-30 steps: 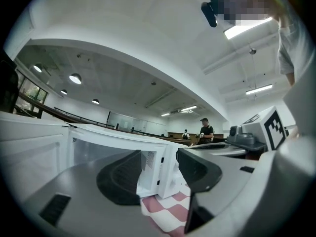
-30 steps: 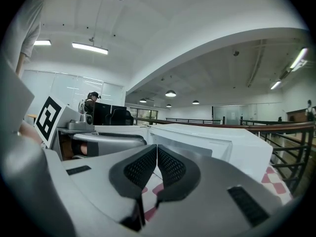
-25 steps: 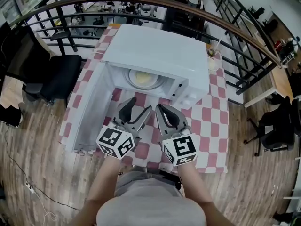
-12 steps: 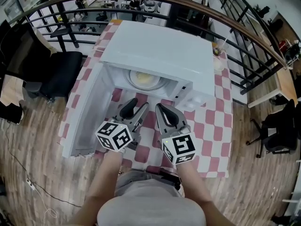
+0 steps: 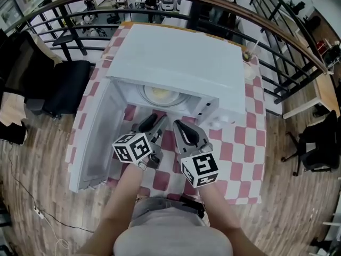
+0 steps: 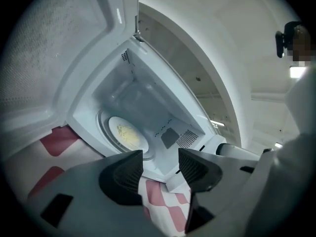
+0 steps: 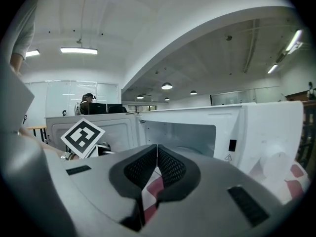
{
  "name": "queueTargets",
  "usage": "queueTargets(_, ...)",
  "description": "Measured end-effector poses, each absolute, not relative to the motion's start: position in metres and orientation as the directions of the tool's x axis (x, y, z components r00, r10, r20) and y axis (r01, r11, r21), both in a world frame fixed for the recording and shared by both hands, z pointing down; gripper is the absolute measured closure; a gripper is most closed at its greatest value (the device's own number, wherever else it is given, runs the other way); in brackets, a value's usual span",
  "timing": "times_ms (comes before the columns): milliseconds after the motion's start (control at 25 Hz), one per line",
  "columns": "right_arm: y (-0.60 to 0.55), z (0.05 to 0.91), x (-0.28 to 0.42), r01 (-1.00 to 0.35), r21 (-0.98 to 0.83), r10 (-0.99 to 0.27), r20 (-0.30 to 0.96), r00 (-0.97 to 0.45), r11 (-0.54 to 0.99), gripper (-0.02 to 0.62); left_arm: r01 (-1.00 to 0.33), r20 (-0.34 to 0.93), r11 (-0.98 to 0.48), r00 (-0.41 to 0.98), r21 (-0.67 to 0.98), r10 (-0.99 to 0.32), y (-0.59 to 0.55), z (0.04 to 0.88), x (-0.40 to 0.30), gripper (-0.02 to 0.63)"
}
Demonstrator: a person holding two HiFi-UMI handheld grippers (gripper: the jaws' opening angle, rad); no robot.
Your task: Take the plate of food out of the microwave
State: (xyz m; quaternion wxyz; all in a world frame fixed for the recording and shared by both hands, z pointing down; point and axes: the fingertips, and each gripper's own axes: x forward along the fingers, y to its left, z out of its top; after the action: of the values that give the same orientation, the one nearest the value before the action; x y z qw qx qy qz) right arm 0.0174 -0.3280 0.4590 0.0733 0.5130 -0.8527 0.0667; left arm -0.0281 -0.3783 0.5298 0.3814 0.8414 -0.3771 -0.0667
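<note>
White metal is seen all over the microwave (image 5: 176, 63), which is set on a table covered by a red and white checked cloth (image 5: 234, 148). Its door (image 5: 96, 137) is swung wide open to the left. The plate of food (image 5: 160, 94) is seen inside the microwave, on the round glass tray, with something pale yellow heaped on it. The left gripper (image 5: 152, 122) is held just in front of the open box, pointed at the plate. Its two jaws are kept apart with nothing between them, and the plate (image 6: 126, 134) is seen past them, not touched. The right gripper (image 5: 178, 126) is held just beside the left one, also in front of the microwave. Its jaws are pressed together with nothing held, and only a bit of the checked cloth is seen below them. A cup with a straw (image 5: 246, 57) is stood on the table by the right back corner of the microwave. A black chair (image 5: 66, 87) is parked on the wood floor to the left.
</note>
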Motion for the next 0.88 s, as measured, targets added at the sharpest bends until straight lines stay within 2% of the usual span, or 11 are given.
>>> queueTargets(640, -0.345, 0.487, 0.024, -0.884, -0.075, -0.849, 0.253, -0.464, 0.461, 0.569, -0.490, 0.247, -0.131, 0.631, 0.862, -0.736, -0.424, 0.581, -0.026, 0.377)
queueTargets(880, -0.348, 0.494, 0.030, -0.885, -0.082, -0.843, 0.275, -0.462, 0.458, 0.569, -0.435, 0.298, 0.036, 0.553, 0.900, -0.778, -0.439, 0.599, -0.031, 0.377)
